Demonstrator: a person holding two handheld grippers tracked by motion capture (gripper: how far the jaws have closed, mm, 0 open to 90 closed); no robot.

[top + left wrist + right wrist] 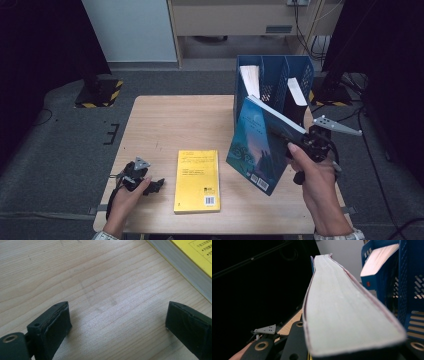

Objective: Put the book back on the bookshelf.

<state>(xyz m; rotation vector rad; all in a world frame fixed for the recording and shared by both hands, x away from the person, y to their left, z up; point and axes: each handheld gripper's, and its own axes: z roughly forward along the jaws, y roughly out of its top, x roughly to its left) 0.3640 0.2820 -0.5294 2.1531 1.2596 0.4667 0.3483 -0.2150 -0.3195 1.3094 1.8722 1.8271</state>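
Blue book (255, 145) is up off the table, tilted, clamped by its page edge in your right gripper (295, 142), just near of the blue file rack (272, 75) at the far right. Step looks like carry-to-rack. Next you'd likely stand it upright and line it up with a free slot, clear of the books already filed. Left gripper (147, 184) rests near left on the table (165, 120), jaws apart, nothing between. Yellow book (197, 180) lies flat beside it, probably next.
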